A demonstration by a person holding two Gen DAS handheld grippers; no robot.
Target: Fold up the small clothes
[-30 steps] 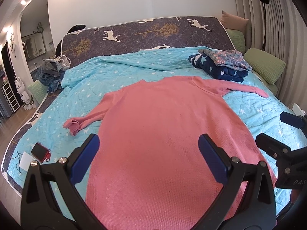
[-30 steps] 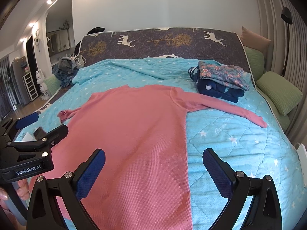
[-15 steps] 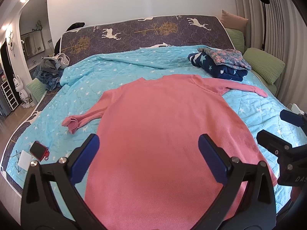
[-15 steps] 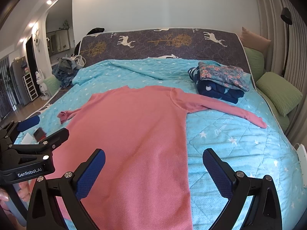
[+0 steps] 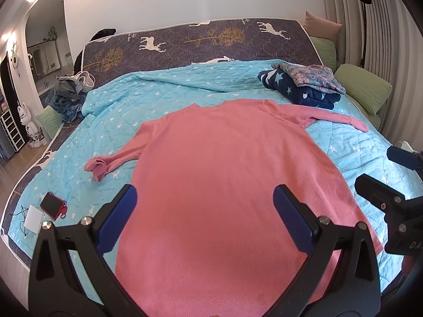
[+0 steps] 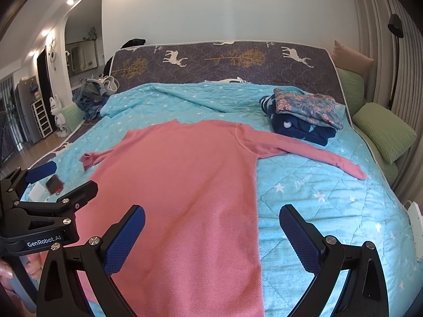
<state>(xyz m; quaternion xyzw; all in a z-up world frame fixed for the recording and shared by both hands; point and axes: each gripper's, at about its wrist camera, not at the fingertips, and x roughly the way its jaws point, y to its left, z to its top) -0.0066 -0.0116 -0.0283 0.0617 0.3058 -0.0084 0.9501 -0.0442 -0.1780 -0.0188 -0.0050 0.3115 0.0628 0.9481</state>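
Observation:
A pink long-sleeved top [image 5: 224, 185] lies flat on the turquoise star quilt [image 5: 164, 100], hem towards me and both sleeves spread out; it also shows in the right wrist view [image 6: 185, 185]. My left gripper [image 5: 202, 216] is open and empty above the lower middle of the top. My right gripper [image 6: 211, 235] is open and empty above the top's right edge near the hem. Each gripper shows at the edge of the other's view.
A stack of folded clothes [image 6: 304, 113] sits at the back right of the bed. A pile of denim clothes [image 5: 68, 95] lies at the back left. A red phone [image 5: 53, 206] and a white charger [image 5: 33, 218] lie near the left edge. Green pillows [image 6: 386, 134] line the right side.
Both views have shifted slightly, the left one turning a little to the left; the top lies as before and both grippers stay open.

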